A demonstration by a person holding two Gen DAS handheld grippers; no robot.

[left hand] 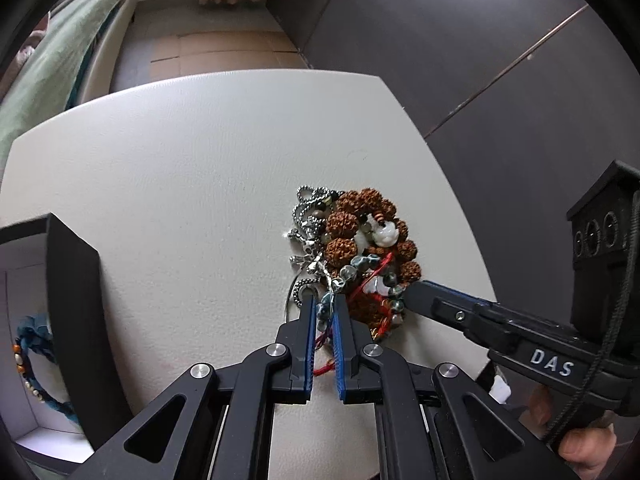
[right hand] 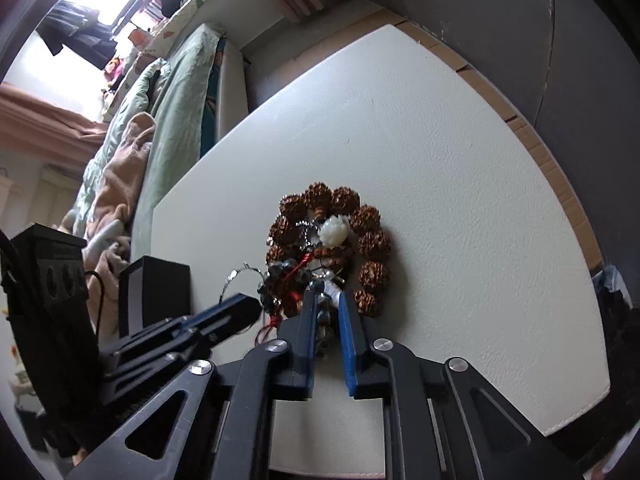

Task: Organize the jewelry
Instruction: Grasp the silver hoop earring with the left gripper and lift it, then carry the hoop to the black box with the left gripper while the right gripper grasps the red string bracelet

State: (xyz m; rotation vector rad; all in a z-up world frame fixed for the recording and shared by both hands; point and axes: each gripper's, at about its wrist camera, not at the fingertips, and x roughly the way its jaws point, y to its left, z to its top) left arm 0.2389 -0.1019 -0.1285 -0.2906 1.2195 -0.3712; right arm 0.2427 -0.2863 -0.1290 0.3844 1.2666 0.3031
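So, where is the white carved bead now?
The white carved bead lies on the white table, inside the ring of brown seed beads, beyond both grippers' tips.

— Where do your two views sit?
— Your left wrist camera looks steeply down along its own fingers at the white table, close in, with the box at its left edge. Your right wrist camera does the same from the other side.
— What do they share?
— Both close on the jewelry pile, and each shows you the other gripper entering from the side.
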